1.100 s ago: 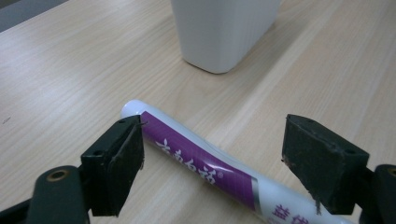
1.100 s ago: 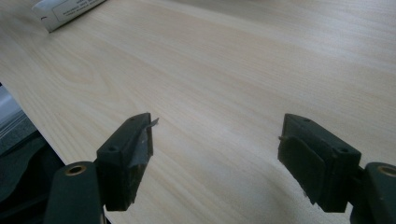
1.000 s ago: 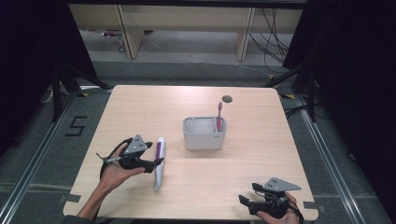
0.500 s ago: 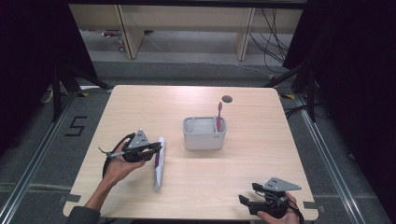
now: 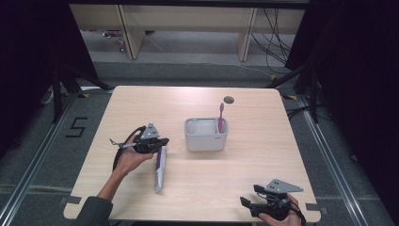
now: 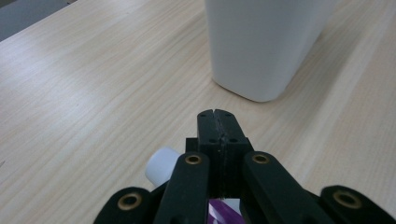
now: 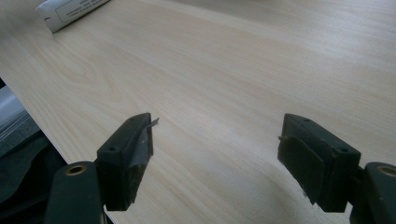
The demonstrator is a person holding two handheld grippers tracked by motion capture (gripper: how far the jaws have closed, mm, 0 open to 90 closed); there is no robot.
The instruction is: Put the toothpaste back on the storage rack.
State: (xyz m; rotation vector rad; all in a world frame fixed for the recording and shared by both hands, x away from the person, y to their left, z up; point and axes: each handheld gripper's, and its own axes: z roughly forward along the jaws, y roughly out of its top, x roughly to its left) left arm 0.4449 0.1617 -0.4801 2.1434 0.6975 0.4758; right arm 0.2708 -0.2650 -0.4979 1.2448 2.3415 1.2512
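Observation:
A white and purple tube point(image 5: 160, 172) lies flat on the table, left of centre. My left gripper point(image 5: 163, 141) sits at the tube's far end, and its jaws have just closed together with nothing between them. In the left gripper view the tube's white cap point(image 6: 161, 165) lies just below the shut jaws, with the white caddy point(image 6: 261, 42) ahead. The caddy point(image 5: 206, 135) holds an upright pink toothbrush point(image 5: 220, 117). My right gripper point(image 5: 248, 203) rests open near the front right edge, nothing between its jaws point(image 7: 224, 149).
A dark round hole point(image 5: 229, 99) sits in the tabletop behind the caddy. The tube's flat end point(image 7: 70, 11) lies far off in the right gripper view. The table's front edge runs close beside the right gripper.
The left gripper's jaws went from wide open to shut, and the left hand shifted toward the tube's far end. The tube and the right gripper stayed put.

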